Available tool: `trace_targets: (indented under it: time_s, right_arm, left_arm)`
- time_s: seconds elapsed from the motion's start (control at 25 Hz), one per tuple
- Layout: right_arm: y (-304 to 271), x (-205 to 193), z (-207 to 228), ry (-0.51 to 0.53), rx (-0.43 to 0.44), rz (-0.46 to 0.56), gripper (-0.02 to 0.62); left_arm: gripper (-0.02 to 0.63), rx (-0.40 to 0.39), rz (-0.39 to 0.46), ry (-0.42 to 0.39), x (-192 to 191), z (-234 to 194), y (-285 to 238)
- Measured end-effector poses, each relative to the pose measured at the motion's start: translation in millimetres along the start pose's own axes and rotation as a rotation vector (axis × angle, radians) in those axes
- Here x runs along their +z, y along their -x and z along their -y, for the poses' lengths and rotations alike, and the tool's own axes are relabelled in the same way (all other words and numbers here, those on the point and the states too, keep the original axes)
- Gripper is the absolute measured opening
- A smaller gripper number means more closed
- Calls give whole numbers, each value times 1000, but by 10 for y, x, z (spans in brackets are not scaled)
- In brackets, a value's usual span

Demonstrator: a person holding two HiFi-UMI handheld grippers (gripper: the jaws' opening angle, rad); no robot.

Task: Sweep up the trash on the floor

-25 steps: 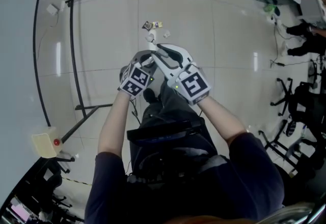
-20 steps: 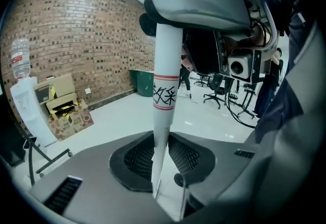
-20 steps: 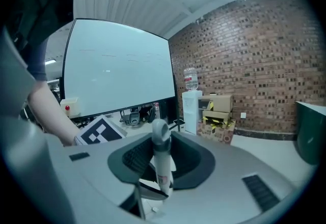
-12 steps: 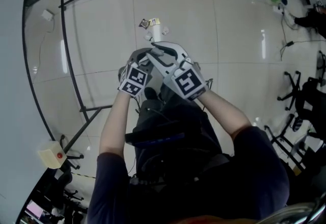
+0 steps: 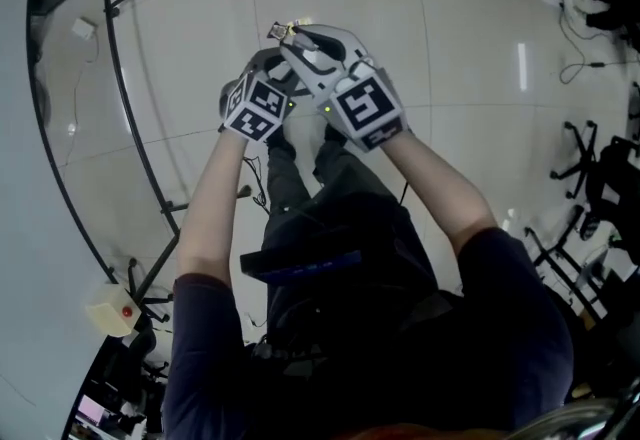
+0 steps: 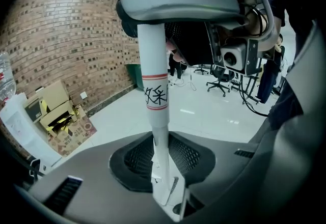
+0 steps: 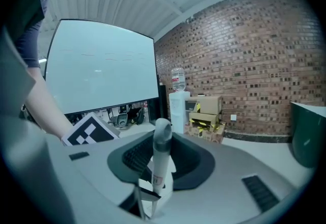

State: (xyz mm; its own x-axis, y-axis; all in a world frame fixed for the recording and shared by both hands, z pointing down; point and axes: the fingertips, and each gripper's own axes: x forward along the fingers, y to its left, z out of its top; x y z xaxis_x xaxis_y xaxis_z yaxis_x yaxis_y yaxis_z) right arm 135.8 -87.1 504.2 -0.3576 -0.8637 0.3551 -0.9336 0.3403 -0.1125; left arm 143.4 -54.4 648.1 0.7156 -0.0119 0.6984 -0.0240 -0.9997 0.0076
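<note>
White pole (image 6: 156, 116) in left gripper (image 5: 272, 68), handle (image 7: 161, 159) in right gripper (image 5: 305, 40); forearms (image 5: 215, 208) outstretched.

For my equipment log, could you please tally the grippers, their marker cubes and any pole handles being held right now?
Grippers: 2, the left gripper and the right gripper
Marker cubes: 2, the left cube and the right cube
Poles: 1, the white pole, clamped by both grippers
Total: 5
</note>
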Motion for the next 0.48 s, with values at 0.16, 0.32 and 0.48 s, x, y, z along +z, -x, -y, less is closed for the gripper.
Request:
trace_targets:
  time_s: [0.16, 0.32, 0.48]
  right_arm:
    - [-116, 36, 181, -27, -50, -1, 120]
    - [-222, 73, 443, -60, -131, -2, 120]
    - [-319, 107, 717, -83, -210, -6, 121]
  left_arm:
    - [87, -48, 1, -37, 60, -139, -79]
    - [89, -131, 22, -87, 173, -285, -225]
    - [91, -210, 30, -152, 293, -441, -379]
